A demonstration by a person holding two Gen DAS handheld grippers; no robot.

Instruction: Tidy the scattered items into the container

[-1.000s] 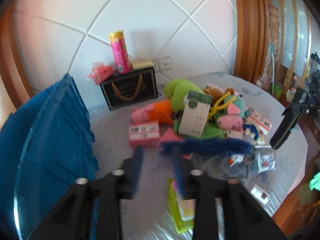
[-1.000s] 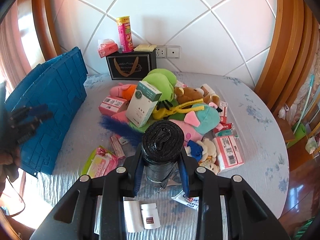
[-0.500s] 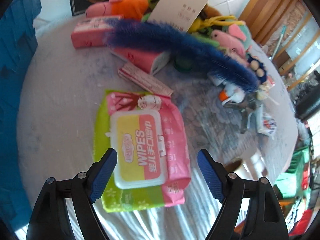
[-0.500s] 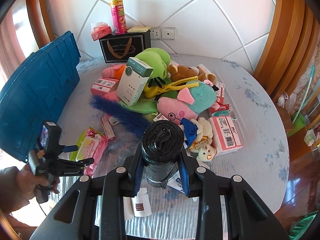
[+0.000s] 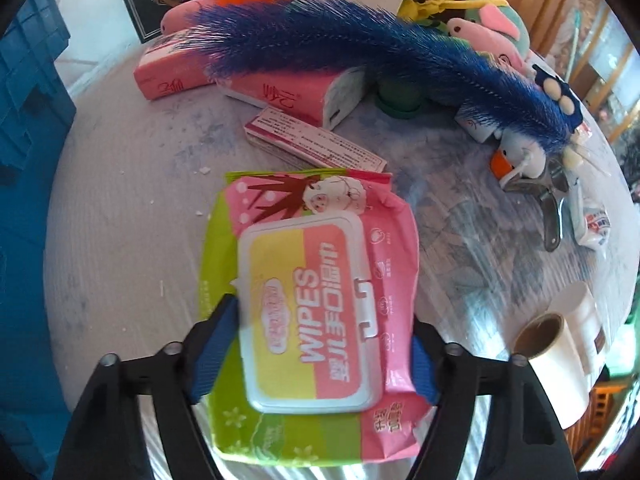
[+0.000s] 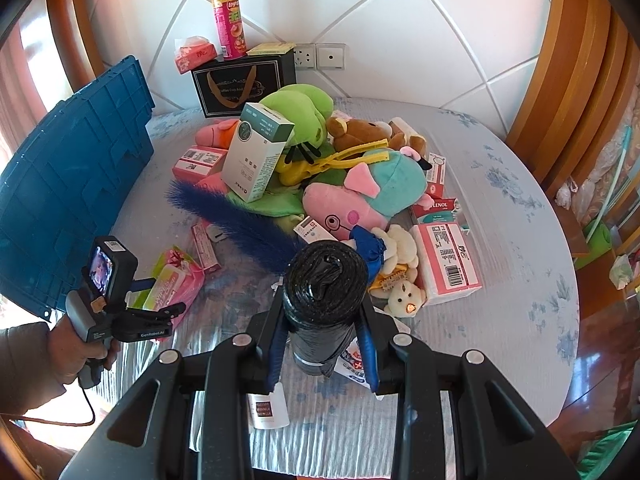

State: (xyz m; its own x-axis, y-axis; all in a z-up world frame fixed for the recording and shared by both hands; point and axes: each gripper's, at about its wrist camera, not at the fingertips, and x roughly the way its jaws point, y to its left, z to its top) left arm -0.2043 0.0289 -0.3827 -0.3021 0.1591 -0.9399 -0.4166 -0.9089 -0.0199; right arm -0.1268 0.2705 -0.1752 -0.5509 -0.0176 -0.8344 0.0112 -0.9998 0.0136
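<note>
On my left feed I see the wipes pack [image 5: 312, 312], pink and lime green with a yellow-and-coral lid lettered in white; the left claw [image 5: 316, 354] wears blue pads on black arms; behind lies a deep blue feathery duster [image 5: 360, 48]; the bench [image 5: 120, 200] cover is pale grey with faint blue flowers. On my right feed the roll of bags [image 6: 324, 280] is glossy black; the container [image 6: 68, 168] is dark blue; one plush [image 6: 304, 108] is bright green, another [image 6: 360, 196] pink and teal.
</note>
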